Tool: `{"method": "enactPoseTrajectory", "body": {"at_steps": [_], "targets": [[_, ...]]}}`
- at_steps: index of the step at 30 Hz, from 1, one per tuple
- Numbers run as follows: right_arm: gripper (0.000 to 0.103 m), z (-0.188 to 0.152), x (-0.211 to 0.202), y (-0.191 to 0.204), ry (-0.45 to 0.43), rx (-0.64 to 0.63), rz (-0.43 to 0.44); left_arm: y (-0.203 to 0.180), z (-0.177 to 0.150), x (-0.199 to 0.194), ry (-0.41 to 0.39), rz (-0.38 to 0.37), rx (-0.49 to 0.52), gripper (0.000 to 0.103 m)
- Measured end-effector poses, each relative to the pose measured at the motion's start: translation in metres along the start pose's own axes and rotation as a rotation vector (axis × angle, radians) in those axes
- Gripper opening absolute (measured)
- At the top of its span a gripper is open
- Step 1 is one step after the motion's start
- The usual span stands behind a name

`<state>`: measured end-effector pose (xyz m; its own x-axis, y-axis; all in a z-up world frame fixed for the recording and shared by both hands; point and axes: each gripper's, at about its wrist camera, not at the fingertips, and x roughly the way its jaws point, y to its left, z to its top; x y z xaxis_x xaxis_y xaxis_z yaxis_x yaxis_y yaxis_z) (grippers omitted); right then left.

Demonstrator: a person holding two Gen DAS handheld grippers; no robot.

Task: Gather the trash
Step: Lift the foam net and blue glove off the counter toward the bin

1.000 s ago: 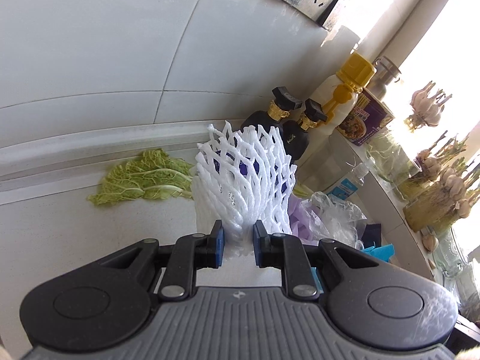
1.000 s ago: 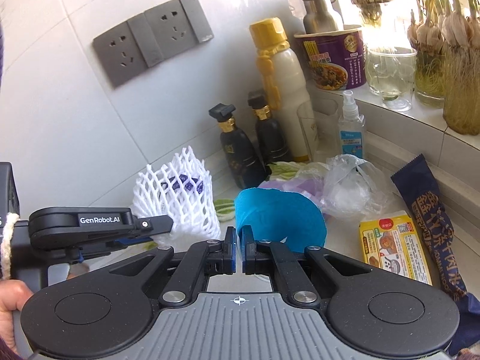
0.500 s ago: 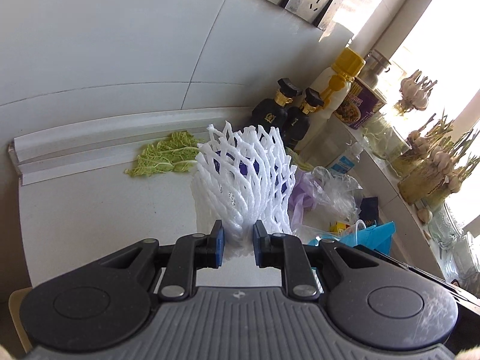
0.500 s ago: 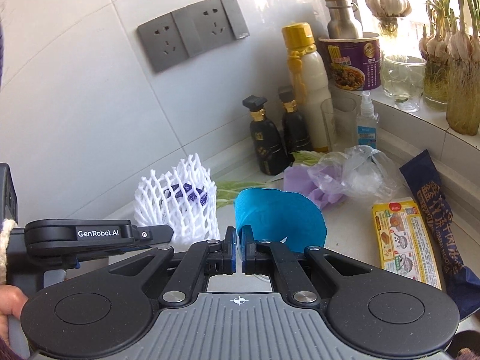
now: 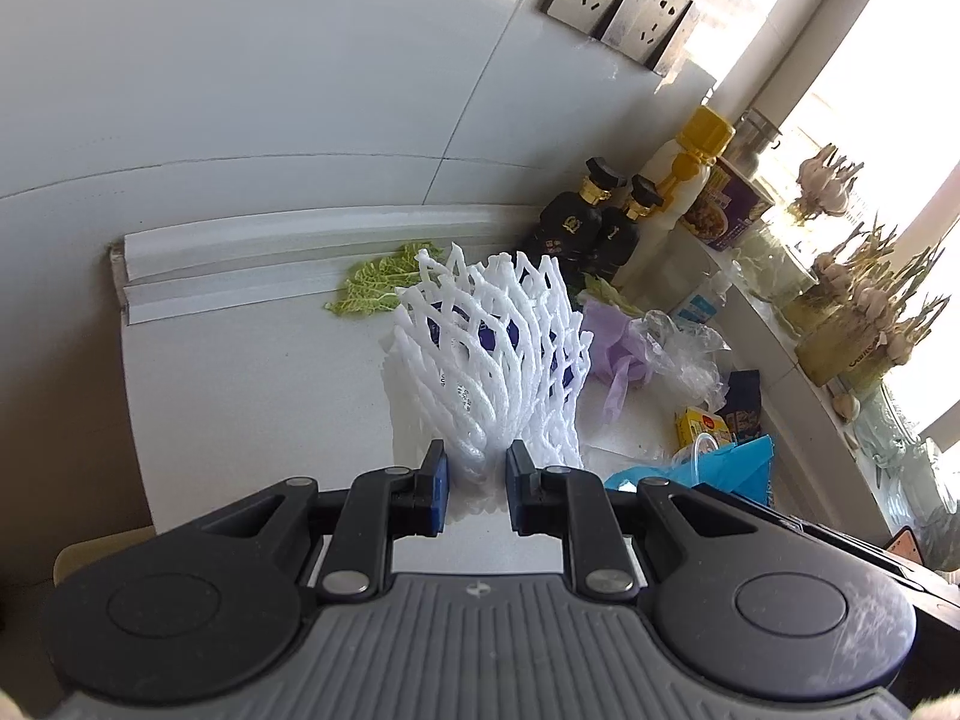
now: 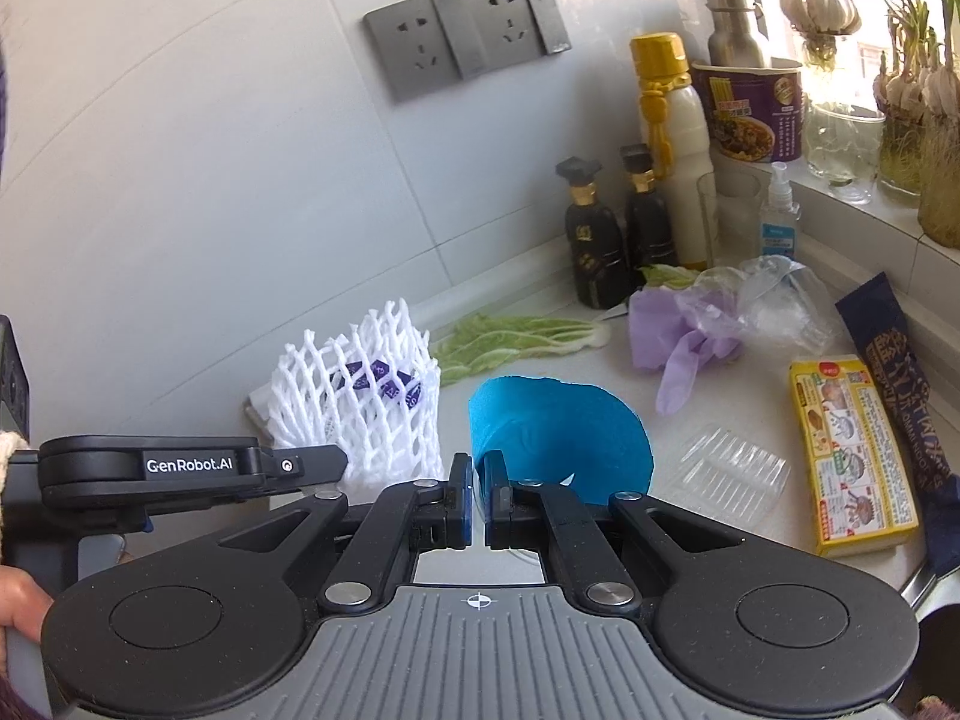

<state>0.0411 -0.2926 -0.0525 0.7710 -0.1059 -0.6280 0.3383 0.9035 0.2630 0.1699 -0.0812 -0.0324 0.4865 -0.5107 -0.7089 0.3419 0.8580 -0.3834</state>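
My left gripper (image 5: pixel 477 483) is shut on the lower end of a white foam fruit net (image 5: pixel 492 360), held above the counter; purple print shows through the mesh. In the right wrist view the same net (image 6: pixel 360 402) hangs at the left gripper's tips (image 6: pixel 336 462). My right gripper (image 6: pixel 477 495) is shut on the edge of a blue curled paper sheet (image 6: pixel 558 438), also seen in the left wrist view as a blue sheet (image 5: pixel 732 462). Loose trash lies on the counter: a cabbage leaf (image 6: pixel 516 339), a purple glove (image 6: pixel 678 336), a clear plastic bag (image 6: pixel 780 300).
A clear plastic tray (image 6: pixel 735 471), a yellow box (image 6: pixel 852 450) and a dark blue wrapper (image 6: pixel 900 372) lie at the right. Two dark bottles (image 6: pixel 591 240), a sauce bottle (image 6: pixel 672 144) and a noodle cup (image 6: pixel 753 108) stand by the wall. The counter's left end (image 5: pixel 129 360) drops off.
Both grippers have drawn back from the wall and bottles with the net and blue sheet still held. More of the counter and its left end show now.
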Motion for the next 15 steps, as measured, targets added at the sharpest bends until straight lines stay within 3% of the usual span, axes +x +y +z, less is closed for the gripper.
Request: {"method": "enactPoseTrajectory", "body": {"at_steps": [15], "targets": [[0.002,-0.019,0.005,0.068,0.047,-0.090,0.073,0.062,-0.021,-0.047,-0.037,0.058,-0.101,0.017]]}}
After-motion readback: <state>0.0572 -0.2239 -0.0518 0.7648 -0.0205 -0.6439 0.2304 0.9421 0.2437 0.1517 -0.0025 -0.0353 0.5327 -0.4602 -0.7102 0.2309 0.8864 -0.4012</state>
